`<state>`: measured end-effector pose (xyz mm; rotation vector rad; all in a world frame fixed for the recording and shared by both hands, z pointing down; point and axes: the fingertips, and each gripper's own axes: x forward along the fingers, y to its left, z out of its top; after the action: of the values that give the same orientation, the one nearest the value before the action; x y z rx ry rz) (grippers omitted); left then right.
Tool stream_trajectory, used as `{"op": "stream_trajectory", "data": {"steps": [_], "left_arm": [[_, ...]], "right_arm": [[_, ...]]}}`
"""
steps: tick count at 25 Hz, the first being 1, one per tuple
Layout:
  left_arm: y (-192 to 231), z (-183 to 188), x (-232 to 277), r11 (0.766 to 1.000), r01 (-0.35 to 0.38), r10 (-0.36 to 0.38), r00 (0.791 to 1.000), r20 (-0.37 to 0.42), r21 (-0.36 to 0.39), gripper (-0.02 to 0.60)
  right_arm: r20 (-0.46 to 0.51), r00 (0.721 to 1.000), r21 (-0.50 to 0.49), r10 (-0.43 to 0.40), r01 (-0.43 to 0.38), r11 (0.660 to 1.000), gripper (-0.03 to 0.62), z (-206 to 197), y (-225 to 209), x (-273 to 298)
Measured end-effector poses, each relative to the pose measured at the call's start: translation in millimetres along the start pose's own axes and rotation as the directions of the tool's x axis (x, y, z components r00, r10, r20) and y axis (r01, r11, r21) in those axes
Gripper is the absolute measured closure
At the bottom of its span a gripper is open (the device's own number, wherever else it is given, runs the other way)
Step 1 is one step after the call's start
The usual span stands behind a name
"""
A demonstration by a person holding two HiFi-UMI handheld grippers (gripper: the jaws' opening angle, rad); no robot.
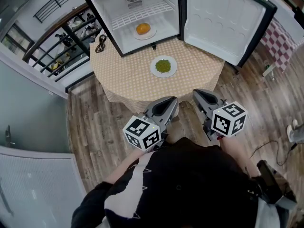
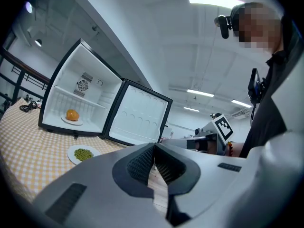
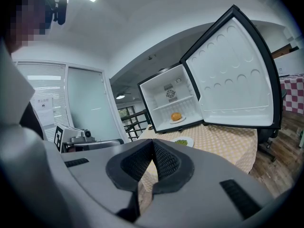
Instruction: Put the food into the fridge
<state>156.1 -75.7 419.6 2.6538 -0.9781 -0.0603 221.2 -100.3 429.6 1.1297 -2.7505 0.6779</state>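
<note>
A person in a dark top stands at the near edge of a round tabletop (image 1: 128, 77) and holds a claw in each hand. The left claw (image 1: 170, 102) is shut tight, its two jaws pressed together with nothing in them. The right claw (image 1: 200, 94) is shut tight too, and it holds nothing. Both claws hang side by side over the wooden floor (image 1: 95, 122), just before the near edge of the tabletop, and point toward the fridge.

The tabletop has a yellow checked cloth on it. Near its middle sits a white plate (image 1: 154, 71) with a pile of green food (image 1: 163, 65) on it, well apart from both claws.

Farther back, a small fridge (image 1: 107, 18) stands on the tabletop. Its door (image 1: 223, 18) is swung wide open to the right. Inside, on the bottom, an orange food (image 1: 143, 28) rests on a small white dish (image 1: 151, 34). A dark cable (image 1: 100, 43) lies just left of the fridge.
</note>
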Motion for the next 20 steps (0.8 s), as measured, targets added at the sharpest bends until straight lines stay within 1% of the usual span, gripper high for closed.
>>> {"op": "stream_trajectory", "data": {"steps": [8,10,14,16,20], "left_arm": [[11.4,4.0,5.1,1.000,-0.002,0.002,1.000,-0.008,0.004,0.568],[14.5,5.7,6.0,1.000,-0.003,0.003,1.000,-0.008,0.008,0.568],[18.7,8.2,8.6,1.000,0.001,-0.001,1.000,-0.008,0.014,0.568],[21.8,9.3,10.2,1.000,0.002,-0.002,1.000,-0.008,0.016,0.568],[27.4,13.6,12.4,1.000,0.000,0.000,1.000,-0.007,0.022,0.568]], "right_arm": [[0.069,0.997,0.069,0.024,-0.029,0.997,0.578,13.1,-6.2,6.4],[0.060,0.998,0.048,0.023,-0.026,0.998,0.577,13.8,-6.4,9.4],[0.020,1.000,-0.037,0.010,-0.010,0.999,0.579,12.3,-4.2,16.8],[0.016,1.000,-0.069,-0.005,0.006,0.998,0.579,13.3,-5.0,19.5],[0.015,1.000,-0.036,0.001,-0.001,0.999,0.579,14.8,-7.8,24.3]]}}
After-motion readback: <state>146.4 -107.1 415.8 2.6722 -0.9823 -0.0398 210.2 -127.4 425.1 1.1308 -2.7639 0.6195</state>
